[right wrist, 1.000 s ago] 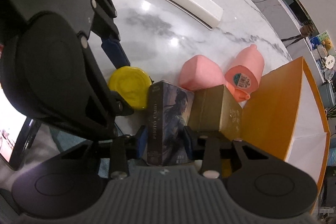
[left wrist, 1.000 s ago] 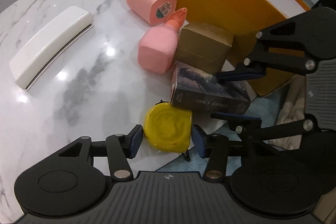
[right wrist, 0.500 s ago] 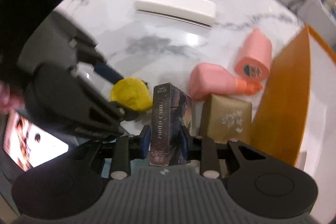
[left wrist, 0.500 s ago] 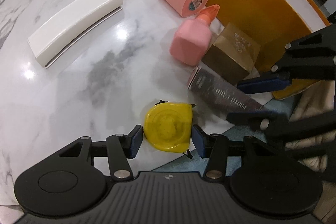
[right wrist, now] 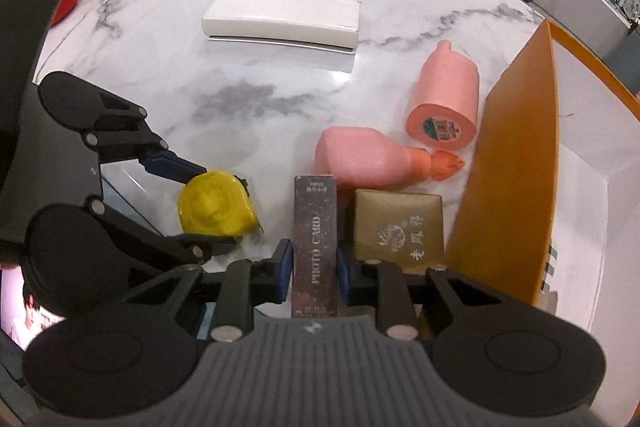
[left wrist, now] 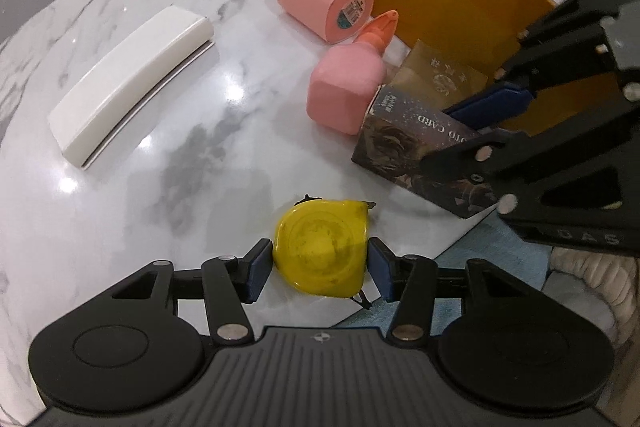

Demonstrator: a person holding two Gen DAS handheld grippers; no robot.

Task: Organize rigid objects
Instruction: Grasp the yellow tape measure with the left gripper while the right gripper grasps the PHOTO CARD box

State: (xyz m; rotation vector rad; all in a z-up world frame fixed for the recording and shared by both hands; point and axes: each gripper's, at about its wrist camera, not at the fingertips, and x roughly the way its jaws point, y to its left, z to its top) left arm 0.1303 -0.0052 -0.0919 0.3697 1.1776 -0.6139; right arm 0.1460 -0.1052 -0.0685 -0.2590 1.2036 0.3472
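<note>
The right tool [right wrist: 310, 273] has clamped narrow onto the spine of the photo card box [right wrist: 315, 239], its jaws having just closed in with the box between the pads, which press on both flat faces. In the right wrist view the box sits bottom centre, edge-on and lifted, with the gold box [right wrist: 400, 227] just beside it to the right and the orange bin [right wrist: 516, 187] beyond that.

The left tool [left wrist: 320, 265] stands at a middling width around the yellow tape measure [left wrist: 322, 249], low in the left wrist view. I'd say the pads are touching or very nearly touching its sides; the jaws have just eased a little wider, so that hold looks doubtful.

My worries from here:
- The box is gripped near one end only. Swung toward the bin, it could pivot between the pads or clip the gold box or the pink spray bottle [left wrist: 350, 89] lying close by.
- The two tools are crowded together at the bench [left wrist: 140, 167] edge; one arm moving could knock the other.
- The tape measure lies near that edge, and its rounded case could squirt out of a loose pinch and drop off.
- The bin wall is tall, so a low carry would strike it.
</note>
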